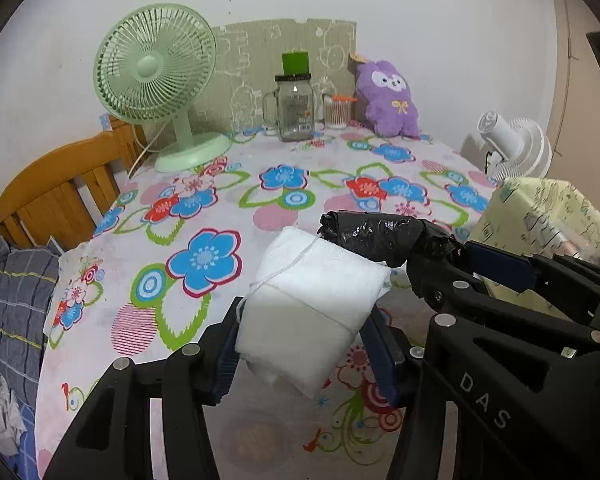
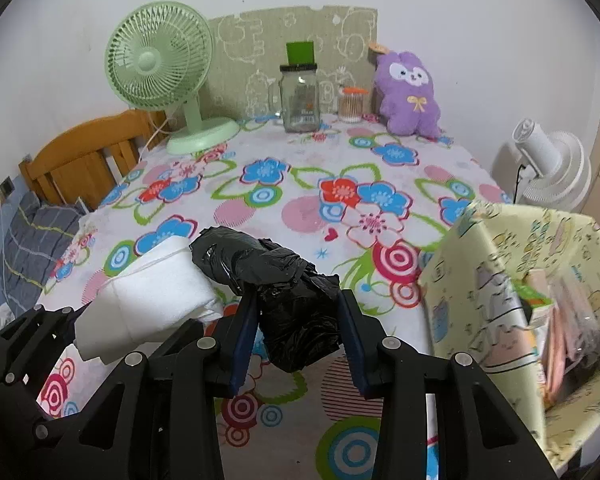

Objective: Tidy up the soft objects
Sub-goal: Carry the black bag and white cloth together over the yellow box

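green fan (image 1: 156, 80) beside glass jar (image 1: 295, 108) (lidded).

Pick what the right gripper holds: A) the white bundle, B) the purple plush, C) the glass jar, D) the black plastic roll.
D: the right gripper is clamped on the black plastic roll, while the white bundle sits in the left gripper.

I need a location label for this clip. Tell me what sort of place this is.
Most likely a bedroom at home. A wooden headboard and a plaid pillow sit at the left beside the flowered tablecloth, and a purple plush toy and a green desk fan stand against the wall.
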A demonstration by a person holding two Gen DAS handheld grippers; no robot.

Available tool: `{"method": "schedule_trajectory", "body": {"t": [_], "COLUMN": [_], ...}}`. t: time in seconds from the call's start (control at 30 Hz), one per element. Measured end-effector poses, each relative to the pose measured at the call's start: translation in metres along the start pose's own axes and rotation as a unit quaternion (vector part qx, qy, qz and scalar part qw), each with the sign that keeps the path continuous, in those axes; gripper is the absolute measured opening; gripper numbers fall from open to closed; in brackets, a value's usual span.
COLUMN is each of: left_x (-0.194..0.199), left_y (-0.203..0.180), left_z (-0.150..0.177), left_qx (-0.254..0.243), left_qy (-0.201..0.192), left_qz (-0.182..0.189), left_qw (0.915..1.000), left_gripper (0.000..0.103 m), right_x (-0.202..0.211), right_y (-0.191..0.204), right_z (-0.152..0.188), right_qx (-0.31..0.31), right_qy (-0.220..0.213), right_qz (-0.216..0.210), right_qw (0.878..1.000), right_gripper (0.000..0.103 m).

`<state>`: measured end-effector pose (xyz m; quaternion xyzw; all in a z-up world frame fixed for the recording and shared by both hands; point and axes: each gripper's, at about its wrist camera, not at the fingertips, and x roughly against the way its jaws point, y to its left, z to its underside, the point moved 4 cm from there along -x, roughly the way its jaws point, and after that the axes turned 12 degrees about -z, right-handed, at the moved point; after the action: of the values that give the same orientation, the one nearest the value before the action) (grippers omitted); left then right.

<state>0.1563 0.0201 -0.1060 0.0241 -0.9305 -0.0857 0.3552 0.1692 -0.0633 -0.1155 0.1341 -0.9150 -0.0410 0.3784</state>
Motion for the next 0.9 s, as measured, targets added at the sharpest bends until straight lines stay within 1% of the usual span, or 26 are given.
{"method": "schedule_trajectory", "body": {"t": [0.1, 0.5, 0.9], "left_x": [0.008, 0.036, 0.060], "left_y": [-0.002, -0.013, -0.035], "left_z": [-0.003, -0.012, -0.023], "left_qx": [0.001, 0.010, 0.007], "left_qy": [-0.007, -0.029, -0.051], "left_qz": [-0.004, 0.001, 0.010], "left_qw": [1.0000, 0.9995, 0.9986], "left_gripper": [0.058, 0.058, 0.058], "right_x": [0.009, 0.043, 0.075], "right_y": [0.001, -0.006, -0.023], "right_z": [-0.003, -0.010, -0.017], "right_qx": [0.005, 0.018, 0.022], "right_qy": [-0.005, -0.031, -0.055], "right_qz": [0.004, 0.010, 0.016], "right_qw": [1.000, 0.999, 0.998], "right_gripper": [0.043, 0.043, 0.043]}}
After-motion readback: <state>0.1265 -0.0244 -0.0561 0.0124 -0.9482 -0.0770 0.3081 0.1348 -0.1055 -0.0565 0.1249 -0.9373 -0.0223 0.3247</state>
